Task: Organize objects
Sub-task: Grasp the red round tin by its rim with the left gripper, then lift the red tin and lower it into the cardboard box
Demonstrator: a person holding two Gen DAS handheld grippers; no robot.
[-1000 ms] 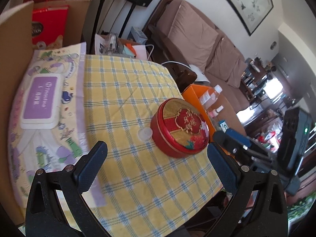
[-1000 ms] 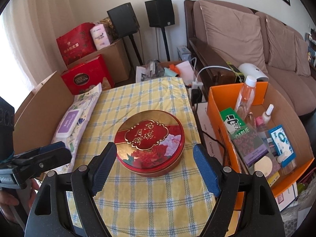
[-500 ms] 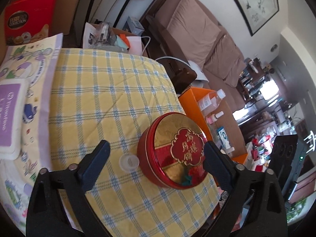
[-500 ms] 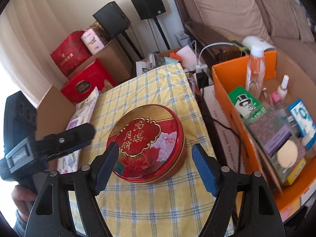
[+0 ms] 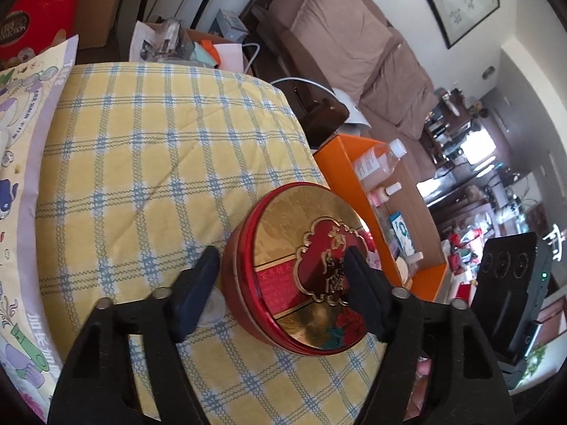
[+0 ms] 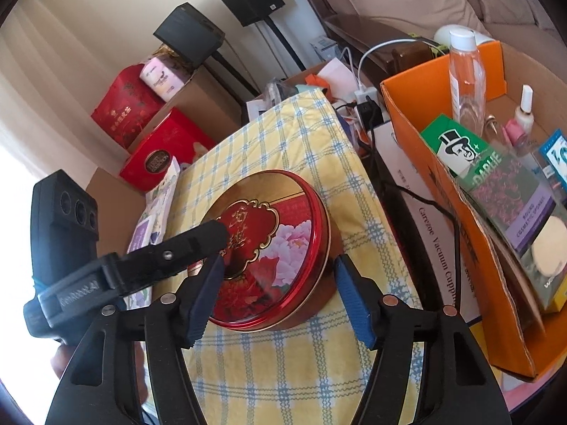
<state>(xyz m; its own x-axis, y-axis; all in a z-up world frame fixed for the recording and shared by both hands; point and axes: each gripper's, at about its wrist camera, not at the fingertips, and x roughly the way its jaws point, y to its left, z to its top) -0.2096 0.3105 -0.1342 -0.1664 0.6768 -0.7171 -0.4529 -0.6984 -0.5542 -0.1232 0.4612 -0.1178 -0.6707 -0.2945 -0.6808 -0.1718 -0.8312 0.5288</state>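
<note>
While the yellow-and-blue checked tablecloth [image 5: 149, 163] covered the table, an orange cardboard box [image 6: 418, 131] stood just beside its right edge, holding a clear bottle [image 6: 466, 81], a green Darlie toothpaste carton [image 6: 464, 148] and small nail-polish bottles [image 6: 524, 113]; a wet-wipes pack [image 5: 21, 177] lay along the cloth's left side; the round red-and-gold cookie tin [image 6: 273, 244] sat lid-on near the cloth's right edge. The left gripper [image 5: 280, 294] stood wide open, one finger down on the cloth just left of the tin, the other above the lid's crest, whether touching I could not tell; it held nothing. The right gripper [image 6: 280, 297] was likewise open and empty, one finger in front of the lid, the other just outside the tin's right wall. A small translucent cap [image 5: 212, 310] lay on the cloth against the left gripper's lower finger.
</note>
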